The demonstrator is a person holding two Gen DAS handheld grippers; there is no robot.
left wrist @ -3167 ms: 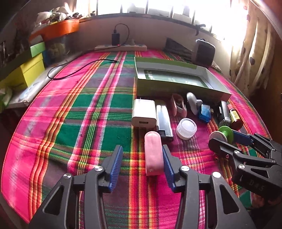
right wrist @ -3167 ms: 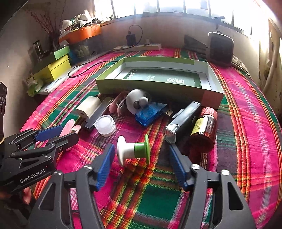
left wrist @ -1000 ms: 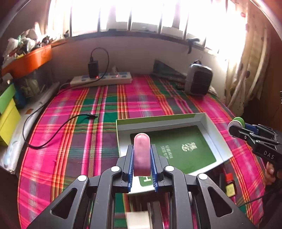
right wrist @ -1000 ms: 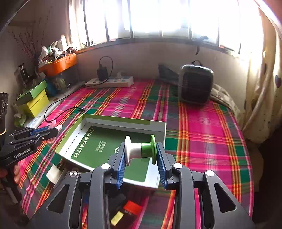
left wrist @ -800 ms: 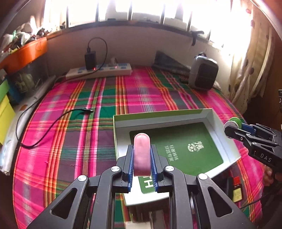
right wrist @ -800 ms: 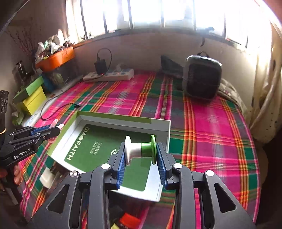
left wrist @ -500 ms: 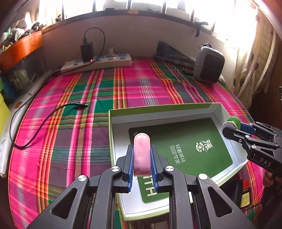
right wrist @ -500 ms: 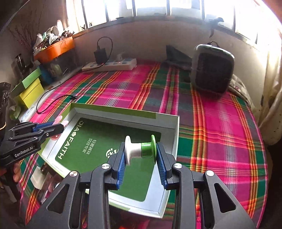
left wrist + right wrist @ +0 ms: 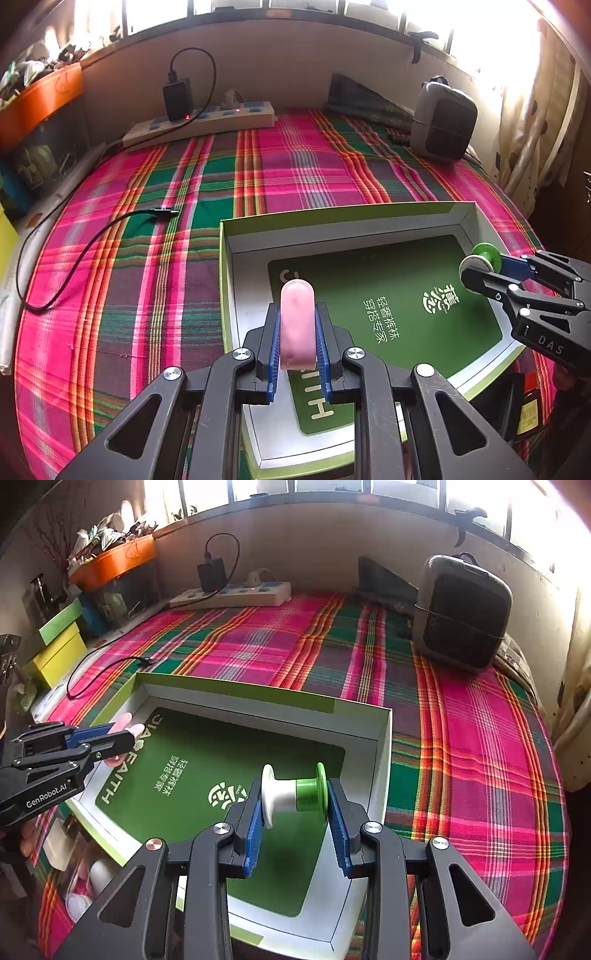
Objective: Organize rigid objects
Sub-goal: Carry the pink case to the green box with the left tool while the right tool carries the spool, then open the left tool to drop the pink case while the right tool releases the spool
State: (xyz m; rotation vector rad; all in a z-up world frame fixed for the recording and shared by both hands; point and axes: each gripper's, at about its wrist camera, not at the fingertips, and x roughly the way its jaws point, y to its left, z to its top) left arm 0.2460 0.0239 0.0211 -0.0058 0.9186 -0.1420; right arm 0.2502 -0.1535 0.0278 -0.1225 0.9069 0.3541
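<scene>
1. Over the near-left part of the open box (image 9: 376,218), the left gripper (image 9: 297,343) hangs with its blue ribbed fingers (image 9: 274,347) pinching a pink block (image 9: 297,325), which stands upright between them with its rounded end pointing away.
2. Over the box's right half, the right gripper (image 9: 295,812) hangs with its fingers (image 9: 254,830) clamped on the two flanges of a spool (image 9: 293,794), one half white, one half green, its axis lying crosswise between the pads.
3. The box is shallow and rectangular, with pale green outer walls, a white inner rim (image 9: 382,760) and a flat dark-green insert (image 9: 207,775) printed with pale lettering; the insert lies bare beneath both grippers.
4. The box sits on a pink, green and orange plaid cloth (image 9: 295,166) that covers the surface, with broad open cloth to the left of it and beyond its far wall.
5. A thin black cable (image 9: 92,240) loops across the cloth to the left, well apart from the box.
6. At the far edge lie a white power strip (image 9: 207,122) with a black adapter plugged in, and a rounded grey-and-black appliance (image 9: 461,616) at far right.
7. Small loose items (image 9: 85,882) crowd the cloth just beside the box's near wall, mostly hidden under the left gripper.
</scene>
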